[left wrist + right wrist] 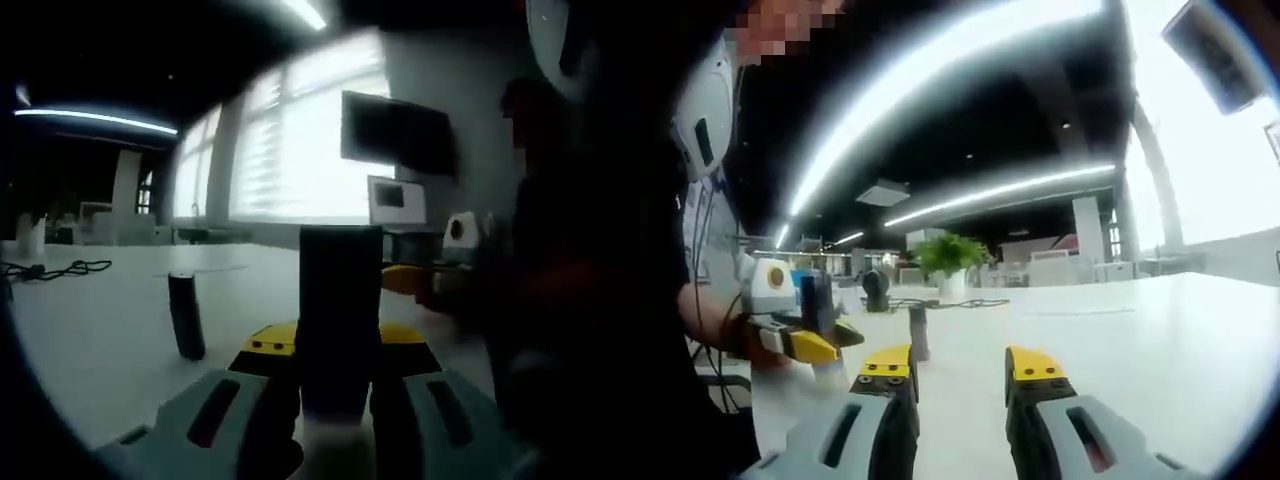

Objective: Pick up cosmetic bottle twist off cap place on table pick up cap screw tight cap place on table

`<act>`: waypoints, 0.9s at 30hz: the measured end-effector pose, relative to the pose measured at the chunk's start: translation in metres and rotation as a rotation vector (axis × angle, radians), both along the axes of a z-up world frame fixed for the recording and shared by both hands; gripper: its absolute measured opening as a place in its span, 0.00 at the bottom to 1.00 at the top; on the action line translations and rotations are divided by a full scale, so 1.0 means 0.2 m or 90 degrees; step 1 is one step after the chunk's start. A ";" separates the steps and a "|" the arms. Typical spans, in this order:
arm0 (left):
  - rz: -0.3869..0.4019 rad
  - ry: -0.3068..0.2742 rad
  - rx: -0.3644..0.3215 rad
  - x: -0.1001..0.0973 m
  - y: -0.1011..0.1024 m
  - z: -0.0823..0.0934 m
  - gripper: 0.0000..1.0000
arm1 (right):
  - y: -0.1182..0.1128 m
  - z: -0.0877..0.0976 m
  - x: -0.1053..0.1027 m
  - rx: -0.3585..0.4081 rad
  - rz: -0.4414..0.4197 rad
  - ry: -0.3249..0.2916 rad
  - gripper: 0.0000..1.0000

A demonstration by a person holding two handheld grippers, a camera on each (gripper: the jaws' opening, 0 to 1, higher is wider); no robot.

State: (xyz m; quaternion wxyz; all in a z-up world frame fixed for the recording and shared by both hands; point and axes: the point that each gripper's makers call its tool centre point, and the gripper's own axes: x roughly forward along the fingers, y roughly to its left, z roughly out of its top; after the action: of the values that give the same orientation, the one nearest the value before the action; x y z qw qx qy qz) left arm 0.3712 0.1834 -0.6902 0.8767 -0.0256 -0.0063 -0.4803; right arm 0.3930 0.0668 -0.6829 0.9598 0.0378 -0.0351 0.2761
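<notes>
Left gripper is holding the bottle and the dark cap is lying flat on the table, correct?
Not quite. The left gripper does hold the bottle, but the dark cap stands upright on the table, as the left gripper view shows.

white table (1160,330), potted plant (948,262), wall monitor (398,132), black cable (60,268)
</notes>
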 end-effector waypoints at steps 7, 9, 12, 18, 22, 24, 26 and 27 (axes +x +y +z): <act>-0.001 0.016 0.005 0.01 0.00 -0.03 0.16 | 0.00 -0.01 0.01 -0.004 -0.004 0.003 0.27; -0.003 0.013 0.005 0.01 0.00 -0.03 0.16 | 0.00 -0.01 0.01 -0.003 -0.003 0.003 0.27; -0.004 0.007 0.007 0.01 0.00 -0.03 0.16 | 0.00 -0.01 0.01 -0.005 -0.004 0.004 0.27; 0.000 0.011 0.002 0.01 0.01 -0.03 0.16 | 0.01 -0.01 0.01 -0.008 0.000 0.006 0.27; -0.001 0.001 0.009 0.00 0.01 -0.04 0.16 | 0.01 0.00 0.00 0.003 0.008 0.008 0.27; -0.001 0.001 0.007 0.00 0.01 -0.03 0.16 | 0.02 -0.02 0.00 -0.004 0.007 0.021 0.25; -0.002 0.002 0.005 0.00 0.01 -0.03 0.16 | 0.02 -0.04 0.00 -0.004 -0.002 0.050 0.20; -0.004 0.001 0.006 0.00 0.01 -0.03 0.16 | 0.03 -0.03 -0.01 -0.007 -0.005 0.048 0.16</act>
State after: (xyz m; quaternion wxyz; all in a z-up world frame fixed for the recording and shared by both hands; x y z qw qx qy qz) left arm 0.3707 0.1848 -0.6970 0.8754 -0.0222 -0.0034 -0.4829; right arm 0.3916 0.0734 -0.6895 0.9617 0.0431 0.0027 0.2707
